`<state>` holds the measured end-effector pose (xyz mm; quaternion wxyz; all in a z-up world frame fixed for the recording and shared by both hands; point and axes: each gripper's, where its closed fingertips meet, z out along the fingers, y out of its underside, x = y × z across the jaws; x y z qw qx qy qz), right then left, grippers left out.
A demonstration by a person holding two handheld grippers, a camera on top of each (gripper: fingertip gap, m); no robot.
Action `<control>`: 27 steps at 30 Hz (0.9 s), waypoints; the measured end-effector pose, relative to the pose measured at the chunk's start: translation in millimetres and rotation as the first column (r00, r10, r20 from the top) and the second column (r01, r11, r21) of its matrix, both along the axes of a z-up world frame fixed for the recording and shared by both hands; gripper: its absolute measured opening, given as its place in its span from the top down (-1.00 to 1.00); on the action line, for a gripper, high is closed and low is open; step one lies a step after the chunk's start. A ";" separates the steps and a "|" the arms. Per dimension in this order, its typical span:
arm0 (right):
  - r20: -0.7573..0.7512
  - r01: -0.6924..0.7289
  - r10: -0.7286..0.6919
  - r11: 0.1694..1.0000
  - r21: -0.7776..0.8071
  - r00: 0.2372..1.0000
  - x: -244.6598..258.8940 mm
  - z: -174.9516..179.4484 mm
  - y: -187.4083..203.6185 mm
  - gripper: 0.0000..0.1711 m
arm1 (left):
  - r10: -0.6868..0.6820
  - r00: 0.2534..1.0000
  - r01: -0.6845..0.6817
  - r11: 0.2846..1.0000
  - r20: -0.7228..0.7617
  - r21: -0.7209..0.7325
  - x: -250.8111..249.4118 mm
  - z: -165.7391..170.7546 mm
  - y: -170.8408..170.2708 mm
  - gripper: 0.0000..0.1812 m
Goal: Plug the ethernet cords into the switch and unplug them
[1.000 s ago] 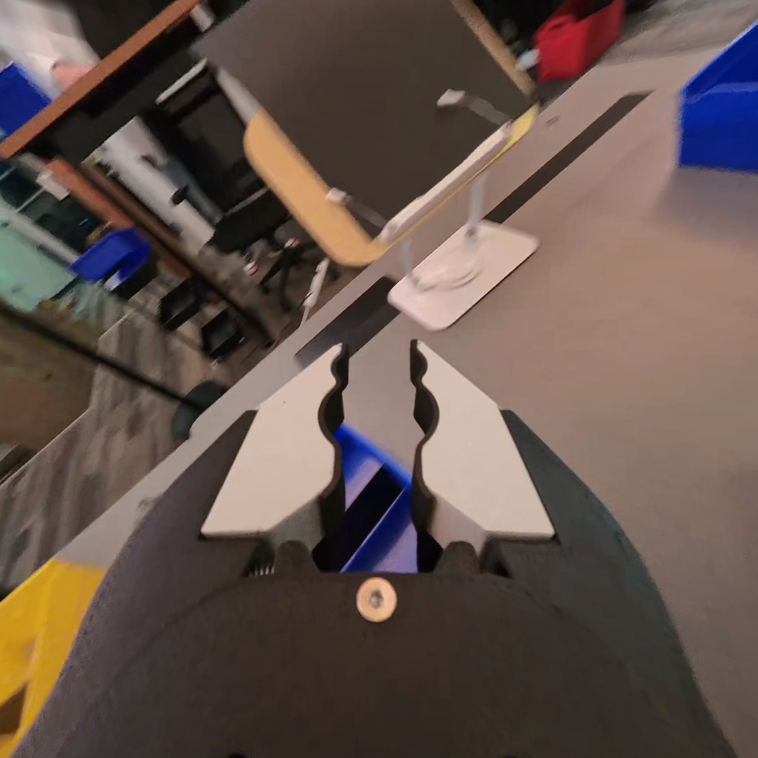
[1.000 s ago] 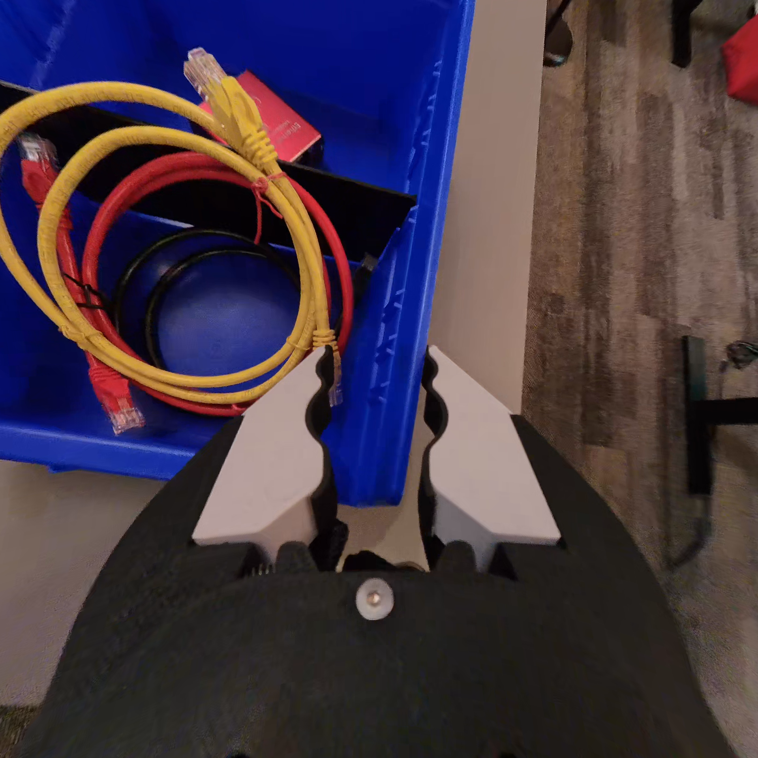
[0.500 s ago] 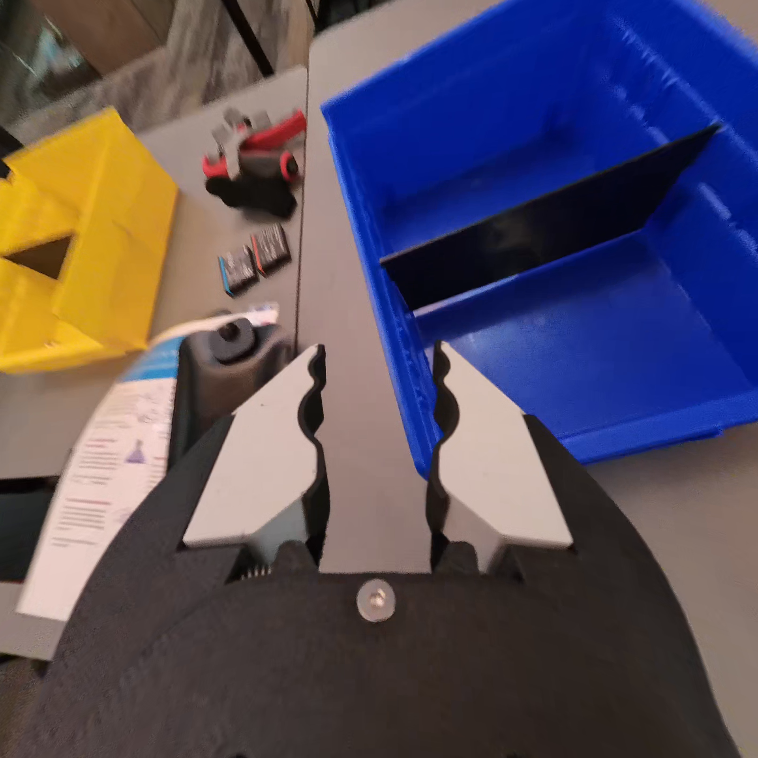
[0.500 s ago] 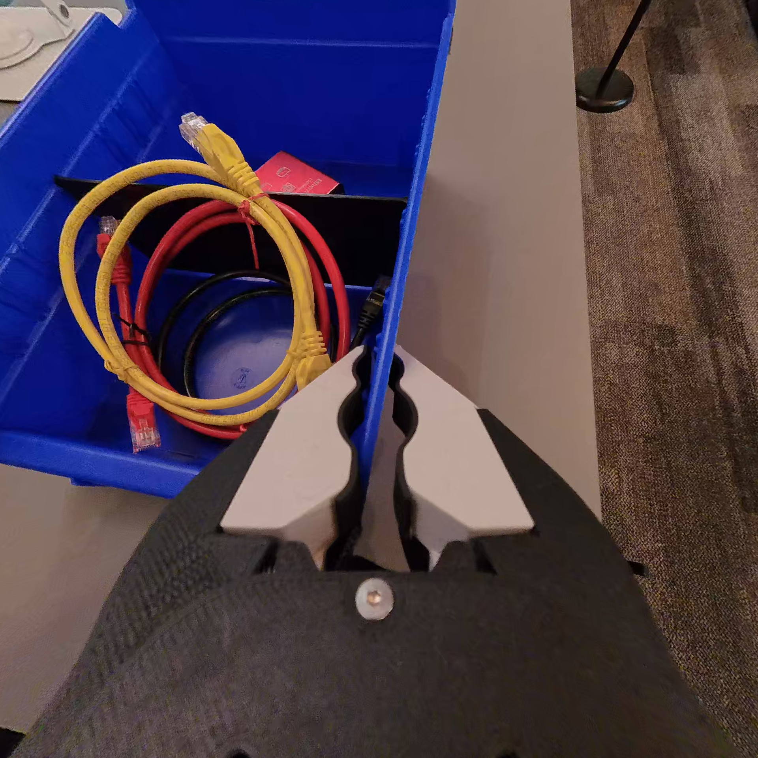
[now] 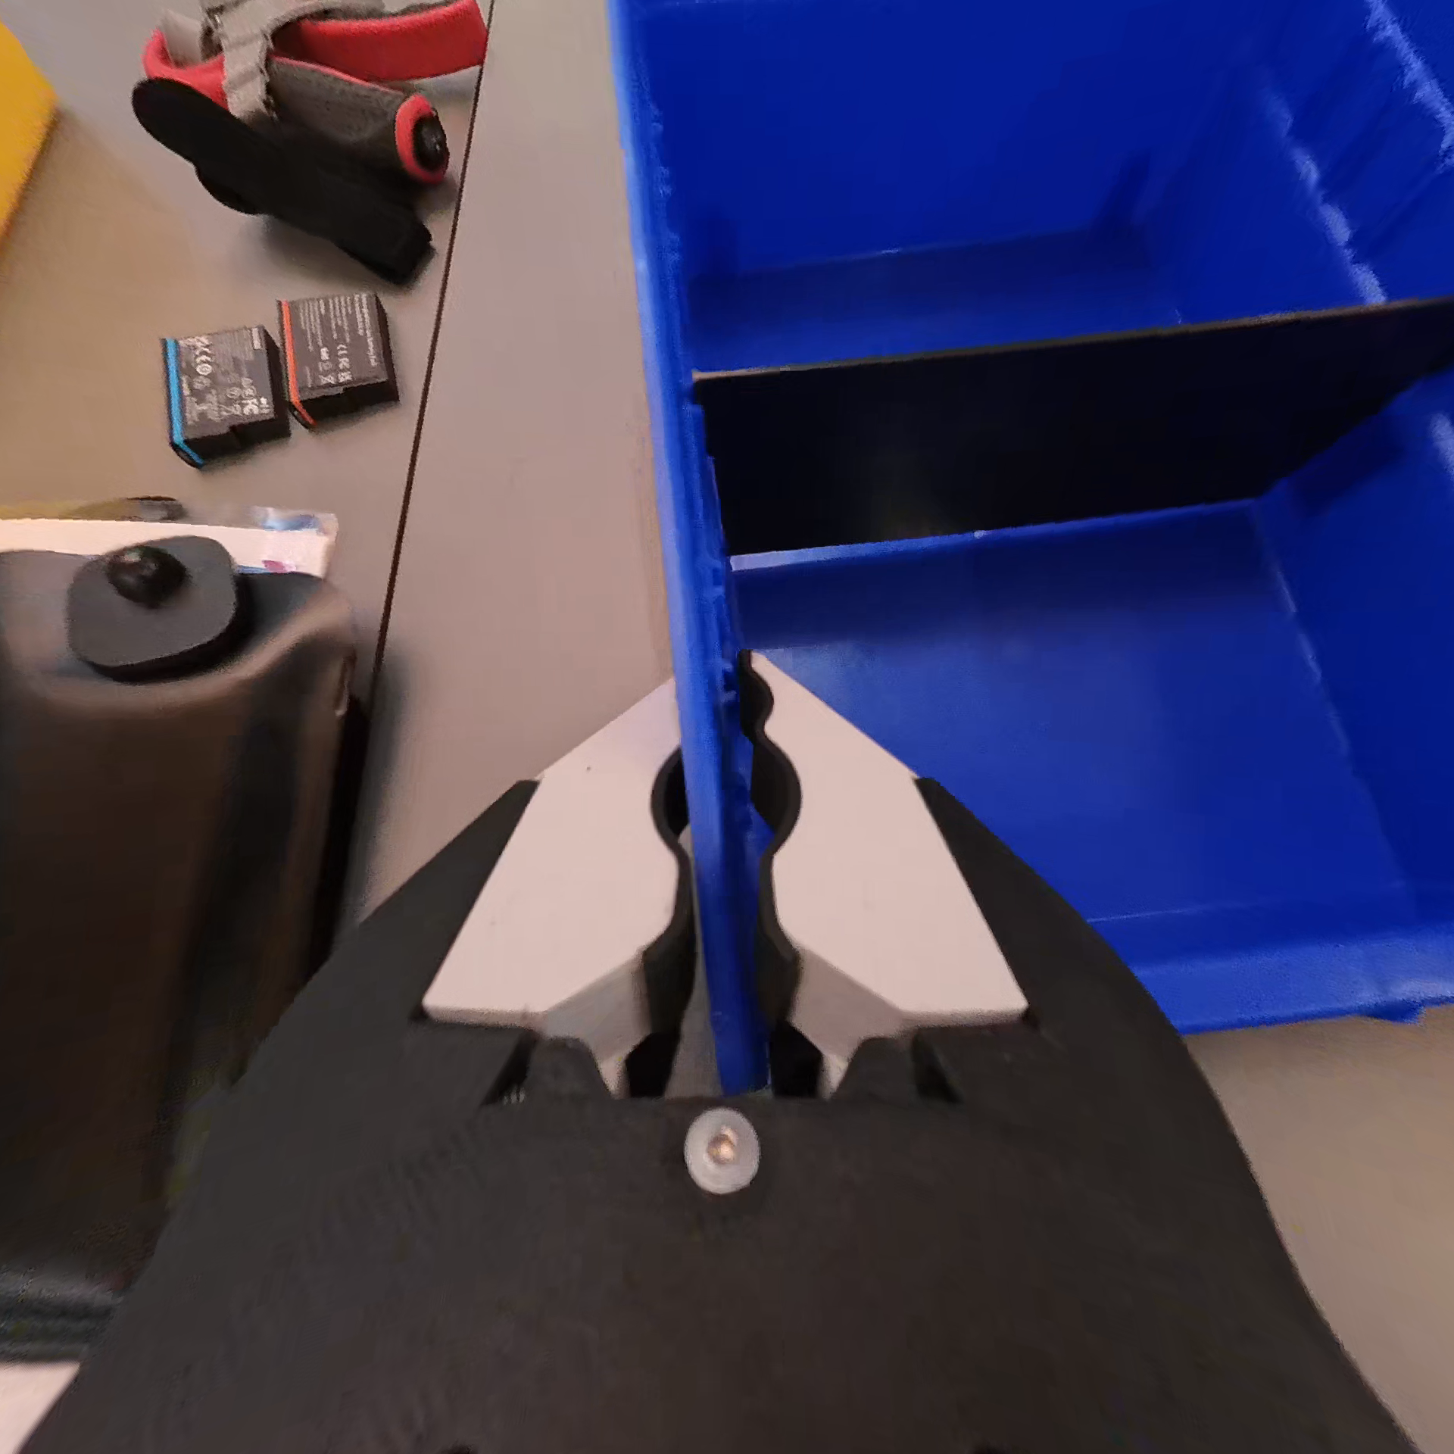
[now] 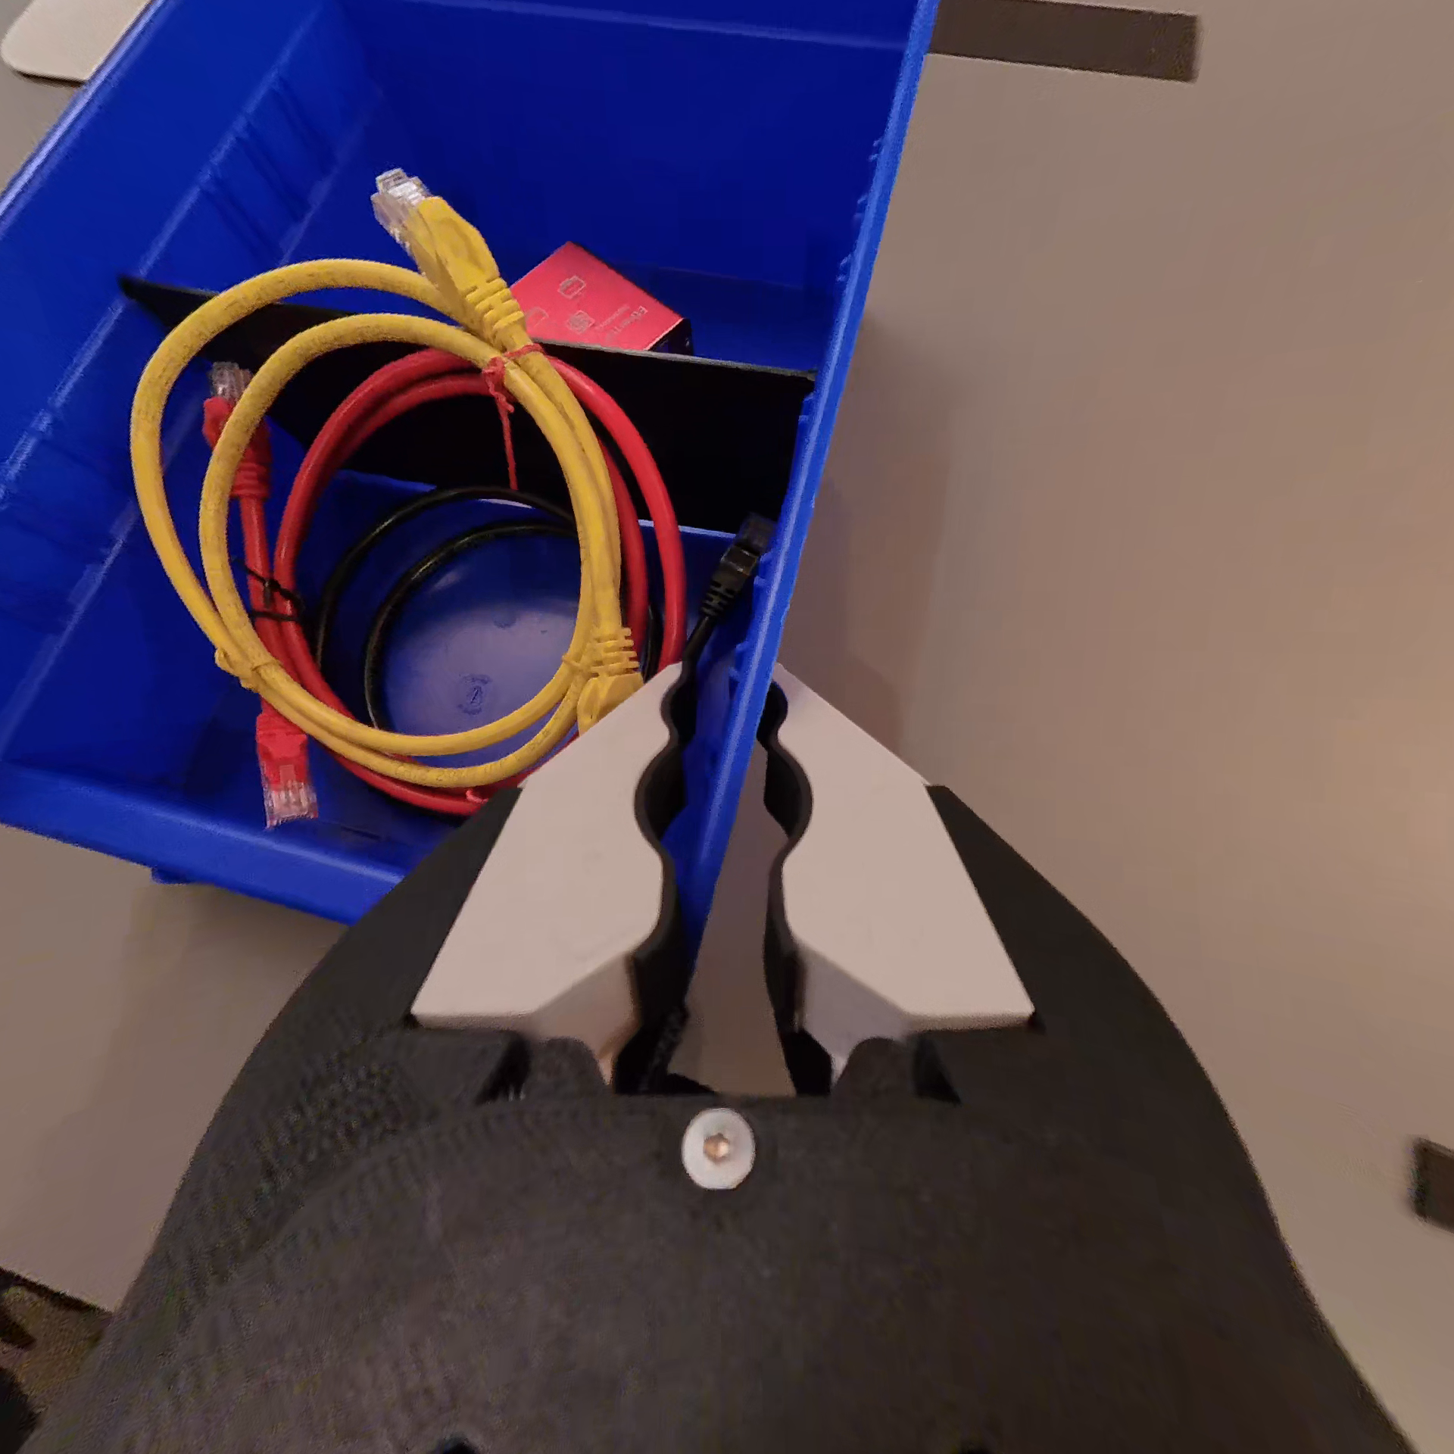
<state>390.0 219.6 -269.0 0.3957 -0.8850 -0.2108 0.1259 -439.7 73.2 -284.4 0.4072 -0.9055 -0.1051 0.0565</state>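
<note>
In the right wrist view a blue bin (image 6: 858, 315) with a black divider holds coiled ethernet cords: a yellow cord (image 6: 181, 535), a red cord (image 6: 315, 472) and a black cord (image 6: 378, 598) whose plug (image 6: 732, 566) leans on the right wall. A small red box (image 6: 606, 315) lies behind the divider. My right gripper (image 6: 728, 677) is shut on this bin's right wall. In the left wrist view a second blue bin (image 5: 661, 236) with a black divider (image 5: 1023, 425) holds nothing I can see. My left gripper (image 5: 712, 684) is shut on its left wall.
Left of the empty bin on the grey table lie two small black battery packs (image 5: 275, 370), a red-and-black strapped tool (image 5: 299, 142) and a tall black object (image 5: 157, 747) on papers. A table seam (image 5: 425, 378) runs beside them. Bare table (image 6: 1141, 551) lies right of the cord bin. Tip to tip, the grippers are about 85 cm apart.
My left gripper swung from the far table down to the empty bin and shut on its left wall. My right gripper shut on the cord bin's right wall, and the view shifted.
</note>
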 end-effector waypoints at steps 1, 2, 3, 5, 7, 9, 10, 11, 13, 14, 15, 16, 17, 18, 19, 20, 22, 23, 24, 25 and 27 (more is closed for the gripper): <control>-0.008 -0.016 0.016 1.000 -0.008 1.000 -10.5 0.1 -1.5 0.83 | 0.008 0.999 -0.009 1.000 0.039 0.015 -0.1 0.5 3.2 0.97; -0.013 -0.032 0.032 0.999 -0.013 0.999 -20.7 0.2 -2.8 0.81 | 0.026 0.997 -0.029 0.999 0.073 0.033 -1.7 0.7 6.1 0.98; -0.015 -0.046 0.046 0.999 -0.017 0.999 -30.7 0.1 -4.0 0.79 | 0.046 0.994 -0.053 0.996 0.098 0.066 -3.8 2.1 9.3 0.98; -0.008 -0.077 0.077 0.997 -0.025 0.997 -50.1 0.0 -7.2 0.76 | 0.044 0.993 -0.053 0.995 0.108 0.082 -4.4 1.4 12.0 0.98; 0.003 -0.103 0.103 0.994 -0.031 0.995 -68.4 -0.2 -10.4 0.72 | 0.046 0.994 -0.057 0.993 0.103 0.108 -7.5 7.0 11.4 0.98; 0.006 -0.116 0.117 0.993 -0.036 0.993 -86.3 -0.2 -12.5 0.71 | 0.076 0.991 -0.093 0.982 0.108 0.162 -15.8 17.5 7.6 0.97; 0.006 -0.122 0.122 0.992 -0.035 0.993 -95.7 -0.3 -13.1 0.72 | 0.091 0.988 -0.115 0.973 0.126 0.199 -20.4 23.7 5.1 0.96; 0.007 -0.131 0.131 0.991 -0.032 0.991 -105.7 -0.3 -13.8 0.72 | 0.106 0.985 -0.134 0.967 0.138 0.215 -25.5 26.7 1.4 0.95; 0.005 -0.154 0.155 0.988 -0.027 0.988 -127.3 -0.5 -16.1 0.70 | 0.145 0.975 -0.184 0.949 0.167 0.254 -37.3 31.5 -5.3 0.95; 0.003 -0.167 0.167 0.986 -0.027 0.986 -138.7 -0.6 -17.9 0.69 | 0.155 0.969 -0.204 0.939 0.191 0.276 -42.7 34.9 -8.8 0.95; 0.004 -0.180 0.180 0.983 -0.028 0.984 -150.3 -0.8 -20.1 0.68 | 0.164 0.967 -0.216 0.931 0.193 0.294 -48.6 39.4 -12.5 0.95; 0.004 -0.193 0.193 0.981 -0.030 0.981 -162.3 -0.7 -22.8 0.68 | 0.171 0.967 -0.225 0.921 0.190 0.319 -54.3 46.0 -16.1 0.95; 0.003 -0.207 0.207 0.978 -0.032 0.978 -175.4 -0.8 -26.1 0.66 | 0.173 0.965 -0.234 0.909 0.199 0.345 -58.8 53.6 -19.3 0.94; 0.003 -0.223 0.223 0.974 -0.032 0.975 -189.1 -0.9 -29.7 0.64 | 0.177 0.964 -0.242 0.897 0.201 0.369 -62.8 62.0 -22.6 0.94; 0.004 -0.236 0.237 0.971 -0.033 0.972 -202.9 -0.9 -33.4 0.63 | 0.184 0.965 -0.246 0.888 0.188 0.390 -66.4 70.6 -25.9 0.94; 0.006 -0.247 0.247 0.968 -0.035 0.969 -217.0 -0.8 -37.1 0.61 | 0.192 0.966 -0.247 0.879 0.173 0.408 -69.1 79.1 -28.9 0.94; -0.009 -0.268 0.268 0.963 -0.034 0.963 -248.0 -0.5 -44.8 0.59 | 0.199 0.969 -0.244 0.866 0.146 0.436 -72.7 94.3 -34.4 0.94; -0.027 -0.285 0.284 0.958 -0.033 0.958 -265.1 -0.2 -49.3 0.57 | 0.200 0.970 -0.241 0.861 0.140 0.447 -74.0 99.8 -37.0 0.94; -0.043 -0.301 0.300 0.953 -0.032 0.953 -282.5 0.0 -53.8 0.54 | 0.198 0.970 -0.242 0.854 0.142 0.460 -74.9 105.0 -39.2 0.94; -0.051 -0.320 0.319 0.947 -0.028 0.947 -300.3 -0.1 -58.6 0.51 | 0.198 0.970 -0.242 0.848 0.142 0.471 -75.9 109.3 -41.2 0.94; -0.046 -0.363 0.362 0.932 -0.012 0.931 -336.0 -0.9 -68.6 0.44 | 0.205 0.968 -0.249 0.834 0.143 0.492 -78.8 117.7 -44.9 0.94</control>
